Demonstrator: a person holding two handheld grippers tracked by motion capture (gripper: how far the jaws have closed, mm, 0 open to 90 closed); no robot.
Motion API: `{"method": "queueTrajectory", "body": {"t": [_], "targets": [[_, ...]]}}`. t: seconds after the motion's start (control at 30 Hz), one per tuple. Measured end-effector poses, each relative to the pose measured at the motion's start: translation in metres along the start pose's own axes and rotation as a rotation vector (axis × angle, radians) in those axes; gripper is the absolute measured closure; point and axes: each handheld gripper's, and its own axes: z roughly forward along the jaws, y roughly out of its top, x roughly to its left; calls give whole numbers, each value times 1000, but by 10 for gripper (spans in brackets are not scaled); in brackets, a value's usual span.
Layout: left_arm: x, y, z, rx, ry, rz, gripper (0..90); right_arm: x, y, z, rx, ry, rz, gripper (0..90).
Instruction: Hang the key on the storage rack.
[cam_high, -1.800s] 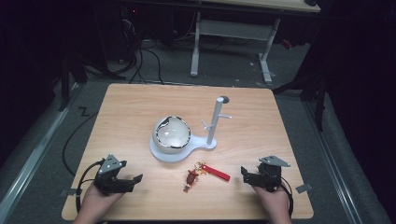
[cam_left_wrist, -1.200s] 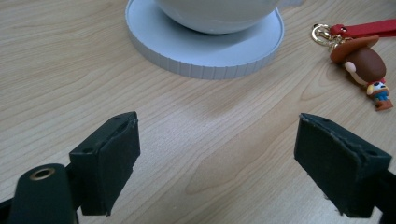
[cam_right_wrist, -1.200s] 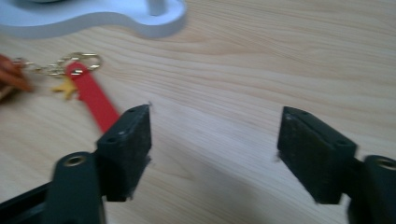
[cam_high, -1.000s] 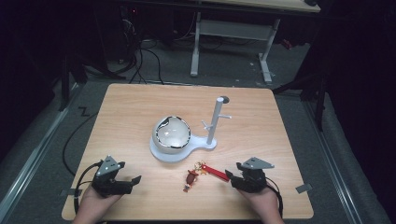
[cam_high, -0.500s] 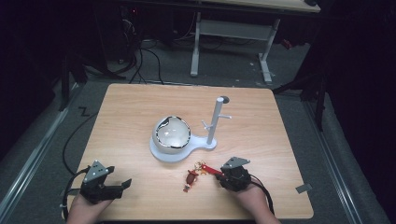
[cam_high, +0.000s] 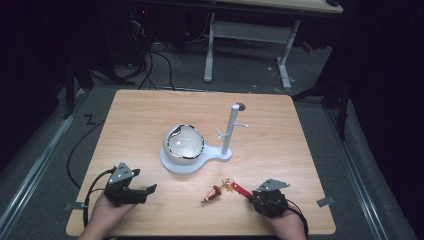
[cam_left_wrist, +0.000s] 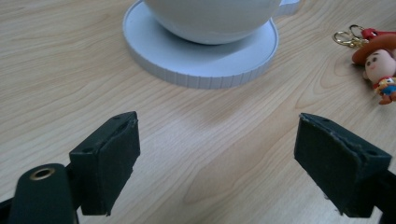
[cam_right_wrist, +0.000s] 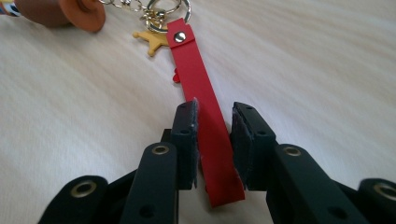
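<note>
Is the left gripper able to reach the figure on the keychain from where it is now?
Probably yes. The left gripper is open, and bare table lies between it and the figure; the white stand sits off to the side.

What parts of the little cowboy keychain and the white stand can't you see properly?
- Cowboy figure, left gripper view: legs cut off by the right edge.
- Red strap, right gripper view: its middle hides between the right gripper pads.
- Bowl, left gripper view: top cut off by the upper edge.
- Keychain, high view: too small for details.

dark room, grey carpet floor (cam_high: 60, 150), white desk frame (cam_high: 250, 35) behind wooden table (cam_high: 150, 115)
</note>
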Motion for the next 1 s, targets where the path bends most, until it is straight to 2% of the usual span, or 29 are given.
{"method": "queueTrajectory", "body": {"t": [0.2,0.23,0.27,0.33,0.4,0.43,0.57,0.6,0.63,0.67,0.7,0.8,0.87,0.9,0.93,1.0], "targets": [[-2,7,10,0,-20,11,152,-4,-13,-13,6,-11,36,706],[-3,9,12,1,-23,15,152,-5,-15,-16,-6,-8,29,662],[-3,9,12,1,-23,15,152,-5,-15,-16,-6,-8,29,662],[-4,8,12,9,-20,18,152,-1,-12,-18,-4,8,11,579],[-4,8,12,8,-18,17,152,1,-9,-17,2,19,-4,573],[-3,5,10,11,-17,14,152,8,1,-15,37,26,-73,574],[-1,0,3,12,-7,2,152,14,24,-8,139,4,-173,577],[-1,0,3,12,-7,2,152,14,24,-8,139,4,-173,577],[0,-2,-2,6,-1,-5,153,17,37,-4,201,13,-224,590],[0,-2,-2,6,-1,-5,152,17,37,-4,201,13,-224,590],[1,-3,-4,3,3,-9,152,18,50,1,267,33,-248,600],[2,-6,-9,-2,10,-16,153,19,61,9,339,43,-284,622],[3,-8,-13,-2,16,-23,153,20,66,14,379,41,-324,641],[3,-8,-13,-2,16,-23,153,20,66,14,379,41,-324,641],[4,-9,-14,-2,18,-23,153,22,73,19,416,48,-346,647],[4,-9,-14,-2,20,-25,153,23,77,22,436,64,-359,669]]}}
